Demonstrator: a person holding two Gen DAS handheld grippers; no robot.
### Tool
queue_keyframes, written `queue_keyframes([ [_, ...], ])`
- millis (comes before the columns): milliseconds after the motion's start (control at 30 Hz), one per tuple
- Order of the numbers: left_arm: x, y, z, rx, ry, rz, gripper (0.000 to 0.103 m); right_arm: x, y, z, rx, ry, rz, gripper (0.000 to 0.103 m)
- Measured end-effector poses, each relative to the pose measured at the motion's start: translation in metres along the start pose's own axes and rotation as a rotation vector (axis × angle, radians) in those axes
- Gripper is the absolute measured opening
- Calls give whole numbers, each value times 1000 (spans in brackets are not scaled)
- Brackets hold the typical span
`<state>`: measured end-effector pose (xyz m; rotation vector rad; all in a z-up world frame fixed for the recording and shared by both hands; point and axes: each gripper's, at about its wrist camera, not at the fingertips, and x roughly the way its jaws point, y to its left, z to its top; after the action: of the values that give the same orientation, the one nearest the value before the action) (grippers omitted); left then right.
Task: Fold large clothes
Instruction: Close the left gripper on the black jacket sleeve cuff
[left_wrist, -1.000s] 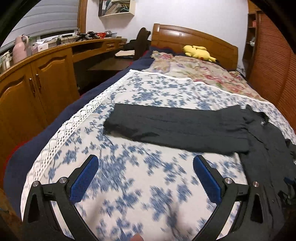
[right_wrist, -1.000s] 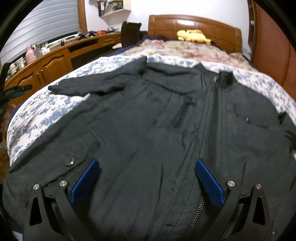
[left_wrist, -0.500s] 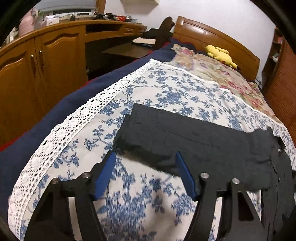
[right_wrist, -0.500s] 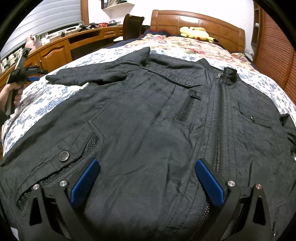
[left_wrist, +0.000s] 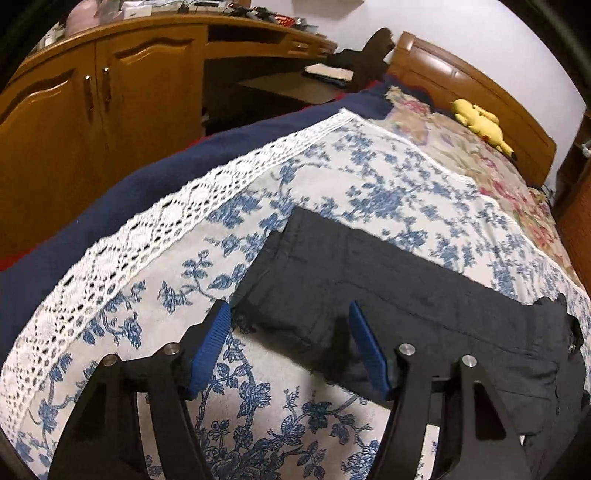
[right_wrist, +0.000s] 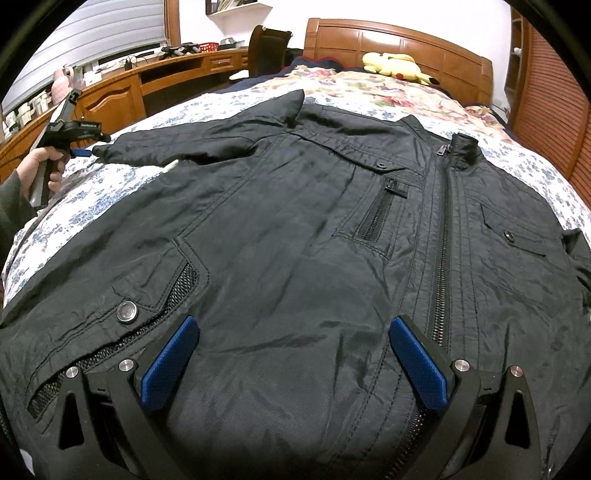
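Left gripper (left_wrist: 290, 341), black-framed with blue ribbed pads, is pitched downward over the cuff end of the black jacket sleeve (left_wrist: 369, 295), its jaws set at a moderate gap. One blue pad (left_wrist: 212, 347) sits over the bedspread just beside the cuff edge, the other pad (left_wrist: 369, 350) over the sleeve fabric; the cuff corner lies between them, and whether either pad presses on the cloth cannot be told. From the right wrist view the same tool (right_wrist: 75, 127) appears at the far left, gripped by a hand (right_wrist: 38, 171) with a dark green sleeve, its tip at the sleeve end. Right gripper (right_wrist: 293, 363) stands wide apart, angled down over the lower front of the black zip-front jacket (right_wrist: 295, 229); nothing is clamped between its pads. That jacket lies spread face-up on the white bedspread with blue floral print and lace border (left_wrist: 332, 177), collar toward the headboard, one sleeve stretched out sideways toward the lace edge. Its central zipper (right_wrist: 441, 236) is closed, a chest pocket zip and a snap button near the hem show on the front. Beyond the jacket lie a rose-patterned quilt (right_wrist: 369, 92), a yellow plush toy (right_wrist: 397, 66) against the brown wooden headboard (right_wrist: 406, 40), and brown wooden cabinets (left_wrist: 92, 110) alongside the bed.
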<state>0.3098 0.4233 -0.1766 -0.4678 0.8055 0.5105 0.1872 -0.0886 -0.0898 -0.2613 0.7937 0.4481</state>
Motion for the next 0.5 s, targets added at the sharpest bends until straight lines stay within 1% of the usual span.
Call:
queue_keyframes([
  [100, 8, 3, -6, -15, 12, 11, 67, 1, 1, 0, -4, 2, -6, 103],
  [167, 12, 6, -8, -37, 24, -10, 66, 0, 1, 0, -3, 0, -5, 103],
  [233, 10, 6, -8, -53, 5, -40, 50, 0, 1, 0, -3, 0, -6, 103],
  [267, 8, 5, -7, -55, -5, -52, 35, 1, 1, 0, -3, -1, -6, 103],
  [300, 5, 3, -5, -48, -19, -59, 24, 1, 1, 0, -4, 0, -6, 103],
  [367, 1, -3, -3, -29, -34, -57, 10, 0, 1, 0, -4, -1, -7, 103],
  [433, -8, -9, 0, -16, -60, -68, 6, 1, 1, 0, -3, -3, -6, 103],
  [500, -22, -20, 3, 10, -90, -76, 4, 1, 0, 0, -3, -4, -4, 103],
])
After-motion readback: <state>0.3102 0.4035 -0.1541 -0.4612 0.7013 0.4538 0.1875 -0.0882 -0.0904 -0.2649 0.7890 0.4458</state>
